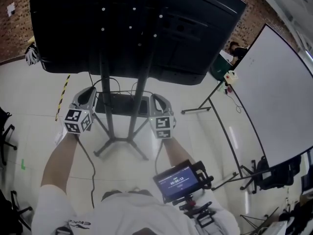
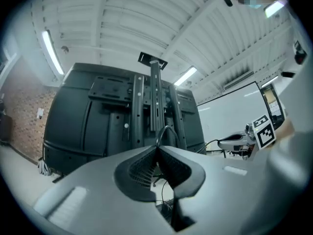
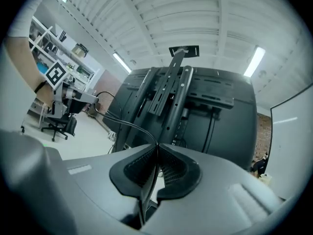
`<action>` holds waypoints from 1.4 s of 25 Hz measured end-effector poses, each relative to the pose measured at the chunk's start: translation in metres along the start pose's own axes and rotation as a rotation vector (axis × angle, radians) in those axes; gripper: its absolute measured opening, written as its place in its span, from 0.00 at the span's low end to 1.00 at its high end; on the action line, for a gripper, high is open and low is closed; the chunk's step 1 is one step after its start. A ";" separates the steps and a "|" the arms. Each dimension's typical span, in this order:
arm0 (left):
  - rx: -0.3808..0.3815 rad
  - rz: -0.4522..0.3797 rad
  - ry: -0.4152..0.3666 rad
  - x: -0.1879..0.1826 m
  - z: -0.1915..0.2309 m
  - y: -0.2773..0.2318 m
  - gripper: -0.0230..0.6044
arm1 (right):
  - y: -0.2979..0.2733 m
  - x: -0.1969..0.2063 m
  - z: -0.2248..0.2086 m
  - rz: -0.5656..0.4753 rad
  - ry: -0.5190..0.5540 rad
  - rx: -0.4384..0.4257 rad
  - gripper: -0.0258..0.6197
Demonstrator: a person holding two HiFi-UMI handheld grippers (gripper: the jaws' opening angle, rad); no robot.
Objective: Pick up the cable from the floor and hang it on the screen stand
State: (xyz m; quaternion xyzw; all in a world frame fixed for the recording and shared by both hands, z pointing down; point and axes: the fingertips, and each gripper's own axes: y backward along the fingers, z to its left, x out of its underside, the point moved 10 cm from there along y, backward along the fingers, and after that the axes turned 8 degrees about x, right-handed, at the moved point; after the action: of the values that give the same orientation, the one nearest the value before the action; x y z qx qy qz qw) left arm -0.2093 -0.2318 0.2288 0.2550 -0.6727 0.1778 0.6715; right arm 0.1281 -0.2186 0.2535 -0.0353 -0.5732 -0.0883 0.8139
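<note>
A thin black cable (image 1: 119, 82) runs in a low arc between my two grippers, behind the screen stand's twin poles (image 1: 139, 89). My left gripper (image 1: 92, 90) is shut on the cable (image 2: 166, 129), which loops up out of its closed jaws. My right gripper (image 1: 154, 98) is shut on the cable (image 3: 126, 126) too; from there it stretches left towards the other gripper. Loose cable hangs from each hand to the floor (image 1: 91, 166). The big black screen (image 1: 132, 28) shows its back with the mounting bracket (image 3: 168, 87).
The stand's splayed feet (image 1: 119, 141) and a black box (image 1: 120, 103) lie below the grippers. A whiteboard (image 1: 279, 97) on tripod legs (image 1: 204, 105) stands at the right. A small monitor rig (image 1: 178, 182) sits at my chest. Chairs (image 1: 5, 126) are at the left.
</note>
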 end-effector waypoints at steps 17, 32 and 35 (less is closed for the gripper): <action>0.034 -0.101 -0.136 -0.140 -0.026 0.001 0.06 | 0.037 -0.115 -0.051 -0.197 0.056 0.058 0.09; -0.050 -0.134 -0.101 -0.167 -0.032 -0.003 0.06 | 0.017 -0.166 -0.079 -0.301 0.106 0.027 0.09; -0.070 -0.146 -0.097 -0.177 -0.030 -0.003 0.06 | 0.009 -0.175 -0.082 -0.323 0.112 0.018 0.09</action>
State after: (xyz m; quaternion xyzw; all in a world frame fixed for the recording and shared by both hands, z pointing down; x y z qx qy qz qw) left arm -0.1886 -0.1985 0.0532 0.2882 -0.6900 0.0922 0.6576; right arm 0.1487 -0.2047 0.0615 0.0696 -0.5261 -0.2145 0.8200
